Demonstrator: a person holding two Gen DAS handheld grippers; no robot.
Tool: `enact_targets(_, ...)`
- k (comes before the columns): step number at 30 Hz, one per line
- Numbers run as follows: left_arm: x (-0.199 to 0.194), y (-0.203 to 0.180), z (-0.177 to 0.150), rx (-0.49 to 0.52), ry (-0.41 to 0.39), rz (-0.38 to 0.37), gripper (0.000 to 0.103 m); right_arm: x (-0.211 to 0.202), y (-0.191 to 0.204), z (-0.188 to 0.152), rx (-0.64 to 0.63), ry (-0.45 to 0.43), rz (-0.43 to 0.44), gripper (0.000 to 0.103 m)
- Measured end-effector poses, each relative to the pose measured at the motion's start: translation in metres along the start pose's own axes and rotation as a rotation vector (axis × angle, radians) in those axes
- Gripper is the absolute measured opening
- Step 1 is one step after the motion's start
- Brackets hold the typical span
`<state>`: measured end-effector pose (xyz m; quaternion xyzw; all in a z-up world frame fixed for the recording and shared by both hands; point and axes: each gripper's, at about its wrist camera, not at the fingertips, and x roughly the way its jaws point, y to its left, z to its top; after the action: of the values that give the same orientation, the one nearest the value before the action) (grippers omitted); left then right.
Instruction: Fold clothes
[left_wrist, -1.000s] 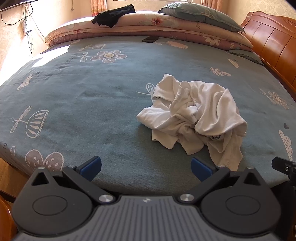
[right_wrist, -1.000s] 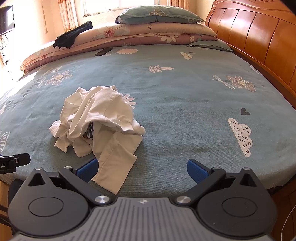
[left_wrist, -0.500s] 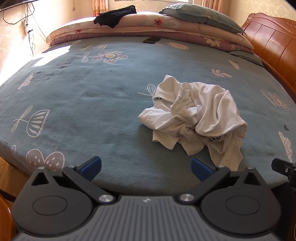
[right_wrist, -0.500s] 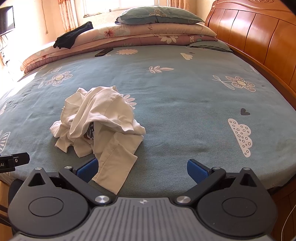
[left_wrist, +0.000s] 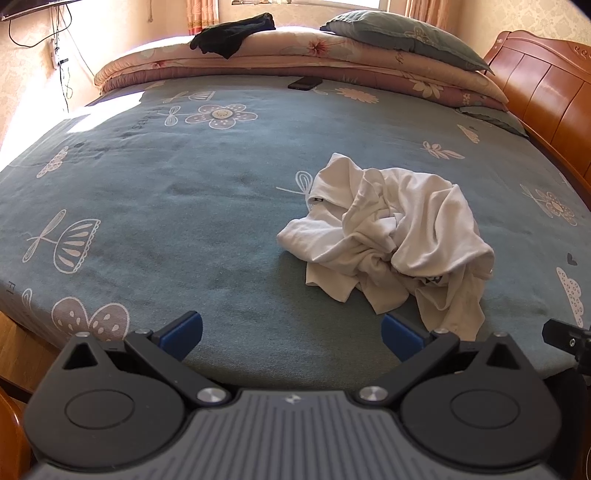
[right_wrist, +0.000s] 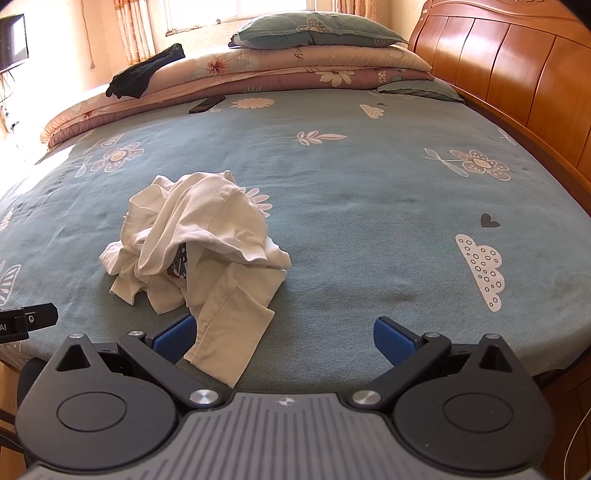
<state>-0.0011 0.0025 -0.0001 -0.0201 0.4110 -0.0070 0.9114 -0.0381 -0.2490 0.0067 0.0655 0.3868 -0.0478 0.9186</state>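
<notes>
A crumpled white garment (left_wrist: 391, 236) is seen lying in a loose heap on the blue-green patterned bedspread (left_wrist: 184, 206), towards the near edge of the bed. It is not held by either tool.

In the left wrist view, the left gripper (left_wrist: 291, 334) is held at the near edge of the bed with its blue-padded fingers (left_wrist: 183, 329) spread wide and nothing between them. The heap lies ahead of it and to the right; a hanging flap of the cloth reaches down close beside the right-hand pad, though contact cannot be made out.

In the right wrist view, the right gripper (right_wrist: 284, 338) is likewise spread wide and empty of grip. The garment (right_wrist: 199, 243) lies ahead and to the left, and its nearest flap is draped over the bed edge just beside the left-hand pad (right_wrist: 175, 338), partly overlapping it in the view. Whether cloth and pad touch cannot be told.

At the far side, folded floral quilts (right_wrist: 280, 70) are stacked with a grey-green pillow (right_wrist: 314, 29) on top and a dark garment (right_wrist: 147, 72) thrown over their left end. A dark flat phone-like object (right_wrist: 207, 104) lies on the bedspread near the quilts. A wooden headboard (right_wrist: 517, 62) runs along the right.
</notes>
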Motion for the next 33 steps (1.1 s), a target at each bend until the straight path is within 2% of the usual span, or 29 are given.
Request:
enact_targets(8,-0.001,-0.003,0.001,0.008,-0.024,-0.026,0.103,0.001,-0.004,0.0,0.015,-0.003,0.017,0.103)
enact_targets(24,0.006,-0.01,0.002,0.042,-0.036,-0.003,0.103,0.009,-0.01,0.003,0.033,0.002,0.056,0.103)
enact_targets(30,0.014,-0.019,0.001,0.052,-0.018,-0.114,0.103,0.015,-0.012,0.006,0.033,0.013,0.052,0.103)
enact_targets(33,0.023,-0.026,0.0,0.063,0.004,-0.124,0.103,0.019,-0.013,0.007,0.032,0.023,0.047,0.103)
